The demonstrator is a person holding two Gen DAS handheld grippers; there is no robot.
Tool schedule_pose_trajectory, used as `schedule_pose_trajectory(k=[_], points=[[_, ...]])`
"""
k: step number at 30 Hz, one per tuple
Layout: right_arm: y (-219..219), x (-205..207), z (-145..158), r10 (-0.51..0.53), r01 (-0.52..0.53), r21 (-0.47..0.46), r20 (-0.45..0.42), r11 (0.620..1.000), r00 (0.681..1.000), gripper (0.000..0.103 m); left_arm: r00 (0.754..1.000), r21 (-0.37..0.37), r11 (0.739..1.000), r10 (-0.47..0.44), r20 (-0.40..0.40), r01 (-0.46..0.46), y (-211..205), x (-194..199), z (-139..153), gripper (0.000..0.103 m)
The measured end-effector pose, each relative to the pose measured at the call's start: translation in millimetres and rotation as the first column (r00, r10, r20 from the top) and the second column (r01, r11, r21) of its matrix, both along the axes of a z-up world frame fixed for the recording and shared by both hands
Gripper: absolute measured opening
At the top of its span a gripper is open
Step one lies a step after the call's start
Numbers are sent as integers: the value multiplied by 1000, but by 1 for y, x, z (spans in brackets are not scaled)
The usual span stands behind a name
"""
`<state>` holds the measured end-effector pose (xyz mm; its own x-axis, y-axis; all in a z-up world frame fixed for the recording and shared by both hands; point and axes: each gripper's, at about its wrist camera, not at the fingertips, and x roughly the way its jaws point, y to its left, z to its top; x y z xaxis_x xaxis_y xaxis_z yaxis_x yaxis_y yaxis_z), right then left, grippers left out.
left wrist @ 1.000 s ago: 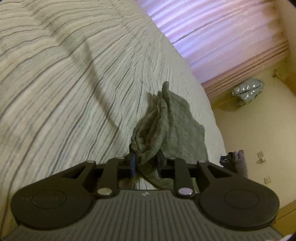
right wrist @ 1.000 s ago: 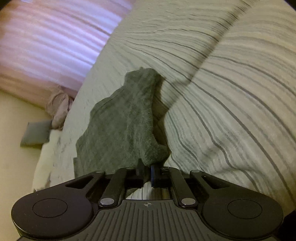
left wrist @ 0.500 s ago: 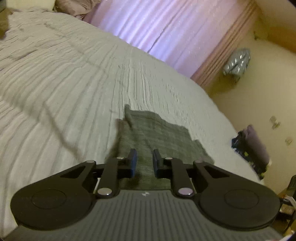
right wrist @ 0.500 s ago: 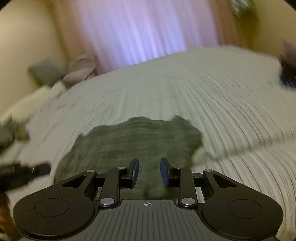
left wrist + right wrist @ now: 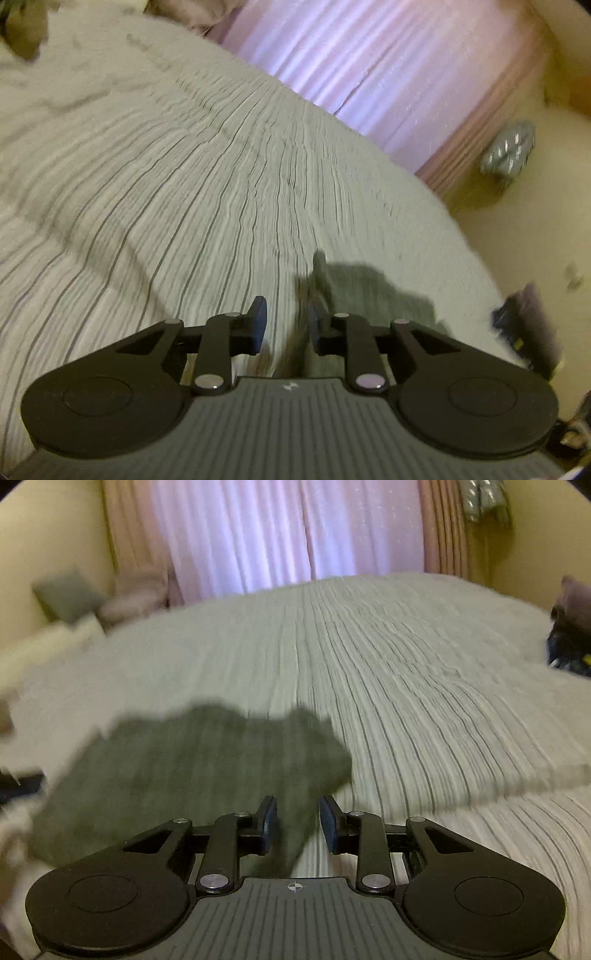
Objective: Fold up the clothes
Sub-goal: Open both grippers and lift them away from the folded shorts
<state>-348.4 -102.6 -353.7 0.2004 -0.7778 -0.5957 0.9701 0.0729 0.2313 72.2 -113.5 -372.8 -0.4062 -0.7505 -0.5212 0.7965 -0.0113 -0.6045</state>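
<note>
A dark grey-green cloth (image 5: 192,764) lies flat on the striped bedspread (image 5: 406,686). In the right wrist view it fills the lower left, and my right gripper (image 5: 297,821) is open and empty just above its near right edge. In the left wrist view the cloth (image 5: 369,291) lies beyond and right of my left gripper (image 5: 284,321), which is open and empty, with the cloth's left edge by the right finger. Both views are blurred by motion.
Pink curtains (image 5: 288,531) hang behind the bed. Pillows (image 5: 70,594) lie at the far left. A pile of dark clothes (image 5: 572,635) sits at the bed's right edge, also showing in the left wrist view (image 5: 524,325). A silver jacket (image 5: 509,151) hangs by the wall.
One second ago both grippers were shut on the cloth and held it up. They have let it go, it now lies flat, and both grippers have opened and pulled back.
</note>
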Motion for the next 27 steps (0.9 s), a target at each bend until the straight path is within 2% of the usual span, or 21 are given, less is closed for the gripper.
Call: schedule_pose_trajectory(k=[1, 4, 9, 14, 16, 17, 18, 24, 27], points=[[-7, -9, 3, 1, -1, -2, 44, 1000, 999, 31, 999, 9, 1000, -1, -37, 1, -6, 4, 0, 20], [-34, -28, 8, 4, -2, -17, 118, 1000, 993, 31, 998, 14, 1000, -8, -68, 9, -20, 5, 0, 20], [-78, -44, -3, 16, -21, 23, 176, 1000, 984, 31, 993, 31, 999, -28, -112, 31, -36, 3, -4, 26], [-103, -41, -13, 35, -48, 56, 213, 997, 976, 31, 992, 46, 998, -30, -123, 36, -46, 1, -11, 27], [-102, -41, -12, 40, -48, 34, 215, 998, 976, 30, 991, 47, 998, -30, -132, 37, -47, 1, -12, 27], [-101, -42, -10, 42, -47, 19, 216, 999, 976, 3, 990, 48, 998, -31, -136, 38, -48, 1, -13, 27], [-99, -42, -9, 44, -46, 4, 216, 999, 975, 1, 990, 48, 998, -30, -140, 37, -49, 2, -14, 28], [-80, -47, 4, -12, 23, -52, 200, 998, 980, 1, 984, 68, 996, -43, -175, 56, -62, 2, -25, 31], [-80, -42, 2, -26, 38, -57, 196, 998, 980, 1, 976, 75, 994, -61, -211, 78, -71, 3, -33, 24]])
